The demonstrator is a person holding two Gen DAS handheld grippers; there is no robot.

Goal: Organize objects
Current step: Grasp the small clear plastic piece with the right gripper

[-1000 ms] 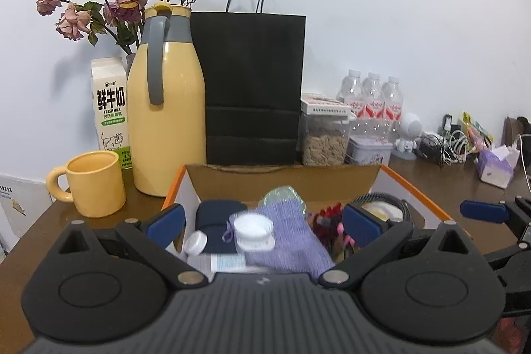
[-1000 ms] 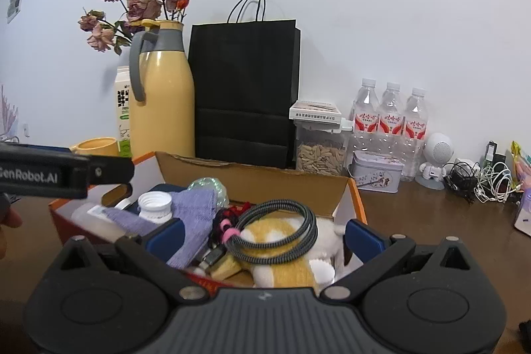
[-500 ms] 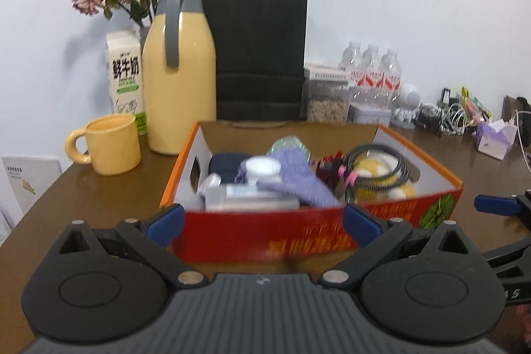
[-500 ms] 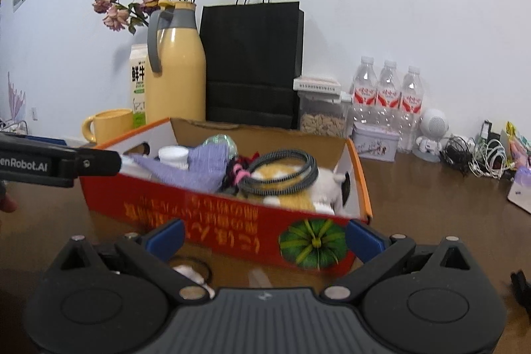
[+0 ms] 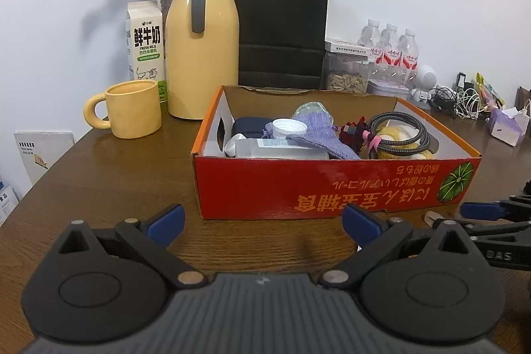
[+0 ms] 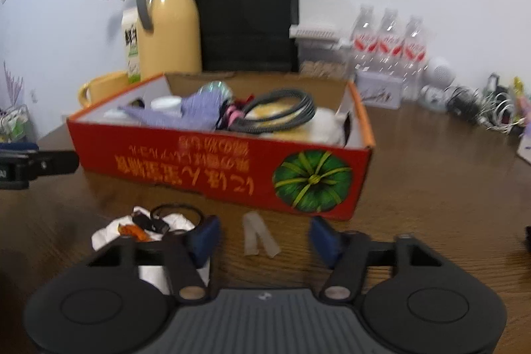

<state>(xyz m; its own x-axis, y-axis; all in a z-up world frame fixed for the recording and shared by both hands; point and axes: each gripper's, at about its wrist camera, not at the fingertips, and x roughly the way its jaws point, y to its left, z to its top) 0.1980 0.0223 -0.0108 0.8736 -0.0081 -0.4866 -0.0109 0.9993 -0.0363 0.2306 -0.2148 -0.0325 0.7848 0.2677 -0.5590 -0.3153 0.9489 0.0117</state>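
grippers back; tape strip [image 6: 259, 237] right-view only

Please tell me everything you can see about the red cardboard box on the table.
The red cardboard box is a shallow open tray with orange top edges, a white inside and an oval handle hole in its left end. Its front shows upside-down yellow print and a green pumpkin picture. It sits flat on the brown wooden table, holding a purple knitted pouch, a coiled grey cable and a white-capped bottle. Neither gripper touches it.
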